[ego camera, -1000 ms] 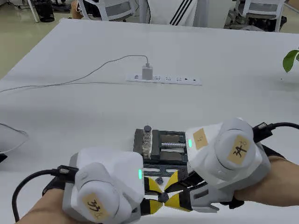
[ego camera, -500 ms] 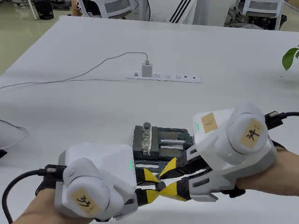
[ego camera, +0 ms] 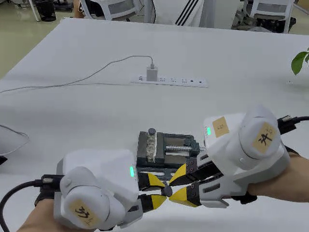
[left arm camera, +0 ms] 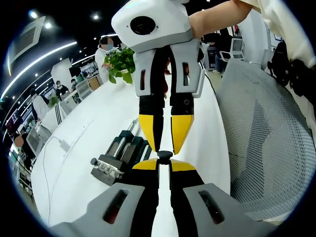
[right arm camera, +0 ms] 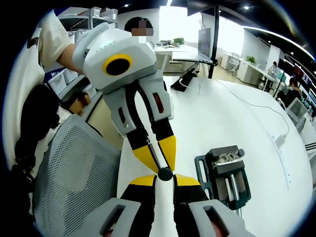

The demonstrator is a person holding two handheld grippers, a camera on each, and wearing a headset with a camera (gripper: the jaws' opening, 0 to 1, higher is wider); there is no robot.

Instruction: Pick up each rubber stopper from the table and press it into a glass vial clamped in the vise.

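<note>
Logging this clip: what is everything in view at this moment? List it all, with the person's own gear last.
table: one, white, under everything.
vise: one, dark, on the table just beyond the grippers.
glass vials: short row, count unclear, clear, clamped in the vise; the far end carries a dark stopper.
rubber stopper: one, dark, between the meeting jaw tips of both grippers; which one grips it is unclear.
power strip: one, white, mid-table, with a charger and cable plugged in.
plant: one, green, right edge.
chairs: at least two, pale, beyond the table.
left gripper: white, yellow-tipped jaws.
right gripper: the same, facing it.
</note>
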